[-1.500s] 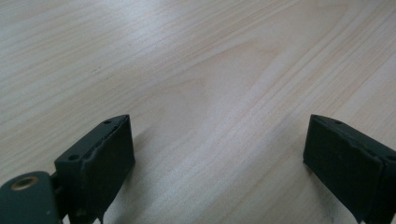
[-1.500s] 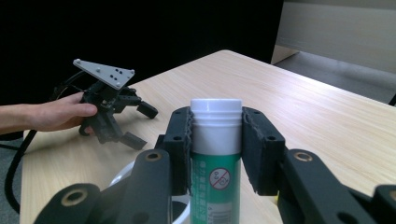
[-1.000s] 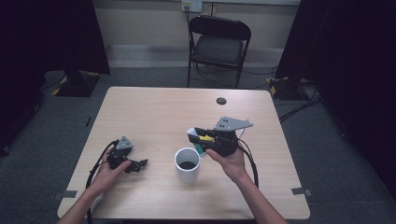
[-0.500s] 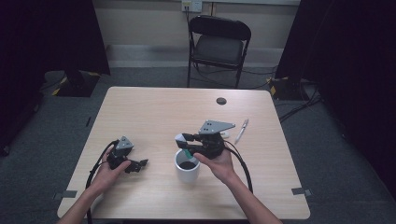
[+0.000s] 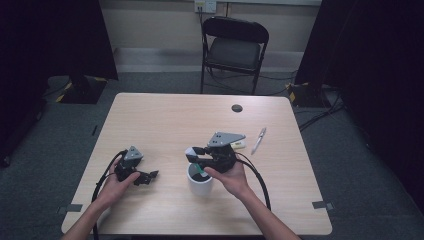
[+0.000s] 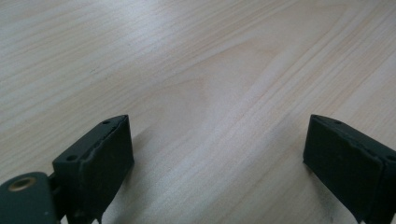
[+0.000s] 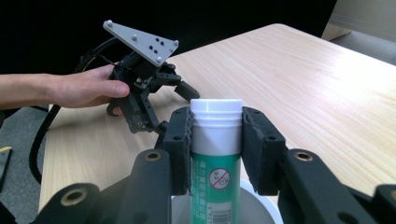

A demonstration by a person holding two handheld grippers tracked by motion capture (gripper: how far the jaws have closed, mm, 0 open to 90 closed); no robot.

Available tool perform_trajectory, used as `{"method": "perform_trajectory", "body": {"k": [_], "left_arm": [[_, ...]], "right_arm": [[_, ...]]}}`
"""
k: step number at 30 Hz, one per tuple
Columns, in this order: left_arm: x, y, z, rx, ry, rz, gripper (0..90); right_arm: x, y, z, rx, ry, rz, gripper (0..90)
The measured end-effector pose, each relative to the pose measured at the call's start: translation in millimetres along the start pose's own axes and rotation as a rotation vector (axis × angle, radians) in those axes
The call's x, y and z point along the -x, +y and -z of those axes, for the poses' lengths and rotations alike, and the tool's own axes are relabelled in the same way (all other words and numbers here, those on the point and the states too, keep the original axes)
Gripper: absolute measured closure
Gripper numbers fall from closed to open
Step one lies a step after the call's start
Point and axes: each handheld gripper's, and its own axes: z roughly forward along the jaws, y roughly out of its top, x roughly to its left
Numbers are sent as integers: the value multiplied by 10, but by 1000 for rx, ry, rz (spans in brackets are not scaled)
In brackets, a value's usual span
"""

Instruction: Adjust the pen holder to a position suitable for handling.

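The right tool (image 7: 216, 140) clamps its two ridged black pads on a round tube (image 7: 216, 154) with a white cap and green label, held upright over the mouth of a white cup (image 5: 200, 181); the tube's lower end is cut off by the frame edge, and the label's print is too small to read. To its left the left tool (image 5: 150, 176) rests in the person's left hand (image 5: 117, 182) on the pale wood-grain bench (image 5: 165, 120), jaws spread wide with nothing between them. Beyond lie a white pen (image 5: 259, 140) and a small yellowish item (image 5: 239, 145) too small to make out.
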Motion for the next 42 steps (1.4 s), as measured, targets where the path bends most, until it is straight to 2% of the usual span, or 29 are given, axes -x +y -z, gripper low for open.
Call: {"method": "perform_trajectory", "body": {"k": [8, 16, 29, 38, 42], "left_arm": [[1, 1, 1, -2, 1, 0, 78], [-1, 0, 0, -1, 0, -1, 79], [-1, 1, 2, -3, 1, -2, 78], [0, 1, 1, -1, 1, 0, 78], [-1, -1, -3, 3, -1, 0, 78]], "right_arm": [[-22, -76, 7, -45, -5, 6, 654], [-101, -149, 94, -60, 1, 22, 654], [-139, -302, 223, -93, -9, 32, 651], [-149, -371, 284, -116, 2, 22, 650], [-160, -371, 271, -120, 27, 23, 649]]}}
